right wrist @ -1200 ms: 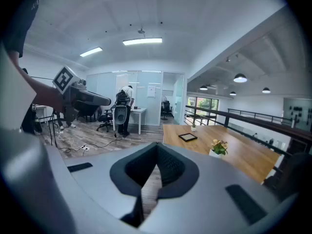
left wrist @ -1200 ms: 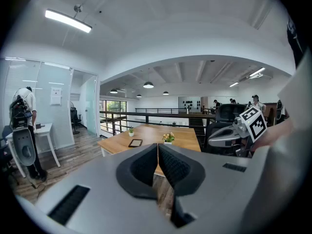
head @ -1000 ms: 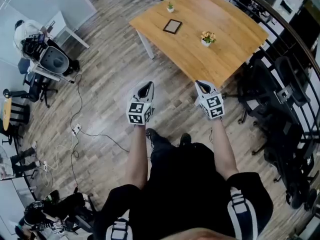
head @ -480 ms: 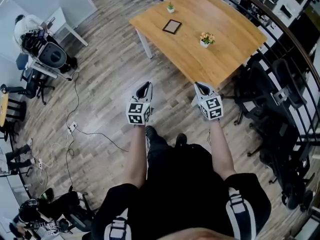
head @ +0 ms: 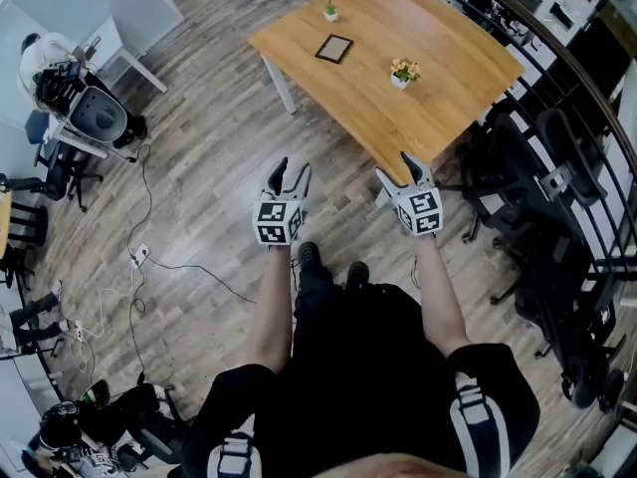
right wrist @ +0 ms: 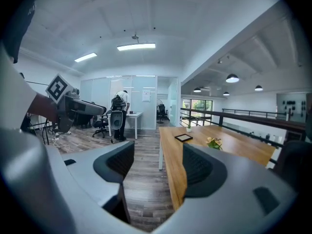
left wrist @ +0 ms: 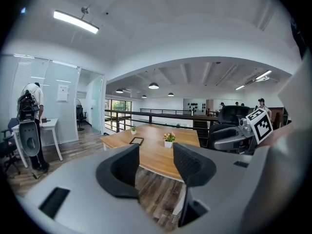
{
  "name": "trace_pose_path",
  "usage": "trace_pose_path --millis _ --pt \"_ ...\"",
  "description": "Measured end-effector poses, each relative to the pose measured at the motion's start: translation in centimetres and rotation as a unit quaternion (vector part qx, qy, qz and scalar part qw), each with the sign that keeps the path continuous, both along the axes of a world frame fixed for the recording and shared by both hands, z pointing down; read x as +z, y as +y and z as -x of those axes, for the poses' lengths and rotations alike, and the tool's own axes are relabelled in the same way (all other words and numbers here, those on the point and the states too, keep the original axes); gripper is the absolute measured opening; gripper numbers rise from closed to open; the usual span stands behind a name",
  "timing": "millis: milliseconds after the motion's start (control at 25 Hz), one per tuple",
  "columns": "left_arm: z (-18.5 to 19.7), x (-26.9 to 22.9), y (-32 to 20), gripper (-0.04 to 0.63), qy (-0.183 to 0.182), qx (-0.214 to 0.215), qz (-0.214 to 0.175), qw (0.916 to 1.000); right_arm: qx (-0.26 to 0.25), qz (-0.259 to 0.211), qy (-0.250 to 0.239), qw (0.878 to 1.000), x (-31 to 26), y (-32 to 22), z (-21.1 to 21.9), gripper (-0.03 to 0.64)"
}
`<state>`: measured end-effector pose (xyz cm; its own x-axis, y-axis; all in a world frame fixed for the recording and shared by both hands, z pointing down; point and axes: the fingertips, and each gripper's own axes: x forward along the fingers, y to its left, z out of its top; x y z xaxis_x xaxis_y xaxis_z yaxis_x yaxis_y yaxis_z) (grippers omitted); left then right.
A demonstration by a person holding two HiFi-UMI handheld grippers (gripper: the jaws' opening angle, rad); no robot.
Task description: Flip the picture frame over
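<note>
Left gripper (head: 291,174) and right gripper (head: 416,167): jaws have just been opening and now stand wide apart. Nothing between them, nothing touched. Small dark-rimmed rectangular picture frame (head: 334,48) lies flat on light wooden table (head: 453,78), toward its far left edge, well apart from both grippers. Likely light and stiff, but fragile if glazed. I'd pinch one rim, tip it up, then turn it.

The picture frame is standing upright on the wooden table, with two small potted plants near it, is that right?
Not upright: the picture frame lies flat on the wooden table, as the head view shows. The green plant and the flower pot do sit near it.
</note>
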<state>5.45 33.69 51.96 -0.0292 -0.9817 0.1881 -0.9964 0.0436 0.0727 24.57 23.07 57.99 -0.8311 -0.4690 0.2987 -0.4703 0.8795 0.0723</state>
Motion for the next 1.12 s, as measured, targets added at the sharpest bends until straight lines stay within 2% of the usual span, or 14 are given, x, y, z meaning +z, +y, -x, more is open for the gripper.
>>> trace_pose_path --millis 120,240,480,800,1120 --pt "0.3 0.0 0.1 0.243 0.002 -0.007 0.0 1.0 0.005 -0.012 0.0 1.0 0.0 0.1 -0.2 0.375" --pt "0.7 0.3 0.2 0.264 0.018 -0.014 -0.002 0.9997 0.001 -0.022 0.006 1.0 0.1 0.4 -0.1 0.411" --pt "0.5 0.9 0.2 0.264 0.016 -0.003 0.005 0.9999 0.016 -0.014 0.007 1.0 0.4 -0.3 -0.5 0.423" --pt "2.0 1.3 0.2 0.264 0.017 -0.001 0.009 0.9998 0.022 -0.016 0.013 1.0 -0.2 -0.9 1.3 0.426" --pt "4.3 1.1 -1.2 0.264 0.022 0.011 0.008 0.9997 0.032 -0.01 0.009 0.999 -0.4 -1.8 3.5 0.388"
